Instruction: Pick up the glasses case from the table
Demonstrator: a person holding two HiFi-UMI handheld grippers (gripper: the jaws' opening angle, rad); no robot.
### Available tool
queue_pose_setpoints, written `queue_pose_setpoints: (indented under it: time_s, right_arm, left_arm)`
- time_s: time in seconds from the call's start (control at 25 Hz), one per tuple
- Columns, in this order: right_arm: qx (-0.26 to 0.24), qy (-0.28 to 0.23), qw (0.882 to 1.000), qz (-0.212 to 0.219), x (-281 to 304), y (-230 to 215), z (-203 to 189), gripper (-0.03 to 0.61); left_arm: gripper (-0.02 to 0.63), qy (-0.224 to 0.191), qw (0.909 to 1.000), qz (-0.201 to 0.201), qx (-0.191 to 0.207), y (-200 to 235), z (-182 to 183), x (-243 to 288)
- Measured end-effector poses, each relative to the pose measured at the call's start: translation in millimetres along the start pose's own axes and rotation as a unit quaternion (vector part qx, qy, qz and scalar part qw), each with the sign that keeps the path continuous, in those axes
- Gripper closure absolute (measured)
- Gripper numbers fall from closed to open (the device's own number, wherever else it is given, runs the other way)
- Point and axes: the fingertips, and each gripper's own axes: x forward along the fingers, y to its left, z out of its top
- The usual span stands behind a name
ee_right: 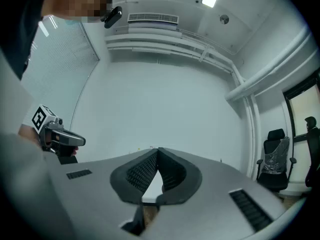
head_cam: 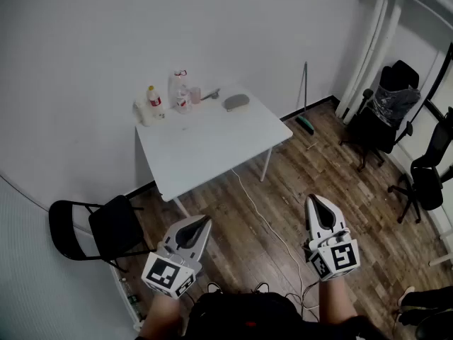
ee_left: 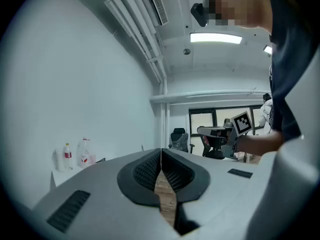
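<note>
Shut tip to tip with nothing between: left gripper (head_cam: 205, 220) and right gripper (head_cam: 312, 198). Well ahead of both jaws, at the far corner of the white table (head_cam: 212, 147): grey glasses case (head_cam: 236, 102), closed, contents hidden. Left of it, upright: small bottle (head_cam: 153, 99) and large bottle (head_cam: 180, 91), fill too small to judge.

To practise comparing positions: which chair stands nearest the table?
The thin-framed chair beside the table's near left corner; both office chairs stand farther off, at the right.
</note>
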Motion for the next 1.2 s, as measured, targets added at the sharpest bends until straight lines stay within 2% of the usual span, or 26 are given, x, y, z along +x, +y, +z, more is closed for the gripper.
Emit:
queue_pose_setpoints:
  time_s: [0.6,0.8,1.2]
  right_arm:
    - [-0.002,0.006,1.0,-0.006,-9,-4,-4,0.557]
    - [0.025,-0.016,1.0,-0.002,-8,-7,-3,0.557]
    - [0.04,-0.018,0.999,0.01,-25,-58,-14,0.555]
  left_arm:
    - [0.592,0.004,0.9999,-0.01,0.005,-8,1,5]
    - [0.592,0.007,0.9999,-0.009,0.005,-8,-2,10]
    - [0.592,0.011,0.9999,-0.01,-0.001,-40,2,54]
